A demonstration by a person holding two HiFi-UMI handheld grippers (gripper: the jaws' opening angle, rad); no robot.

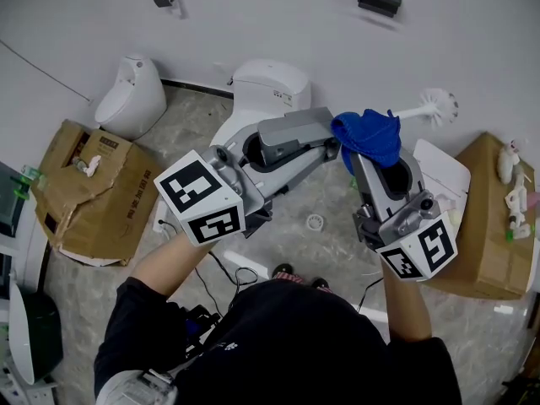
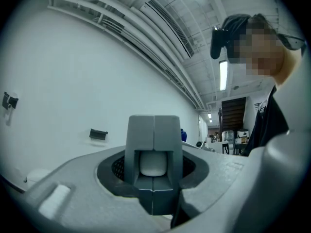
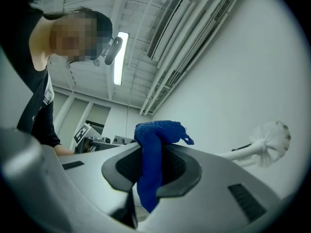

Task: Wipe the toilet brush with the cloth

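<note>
against the white wall (image 1: 278,15), the left gripper (image 2: 154,147) clamps the toilet brush (image 1: 439,106) level so the right gripper (image 3: 150,171), jaws pinching the cloth (image 1: 369,136), can wipe it.

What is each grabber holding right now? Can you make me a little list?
Left gripper: shut on the white handle end of the toilet brush
Right gripper: shut on the blue cloth
Cloth and brush: close together; whether they touch cannot be told
Below them: white toilet
</note>
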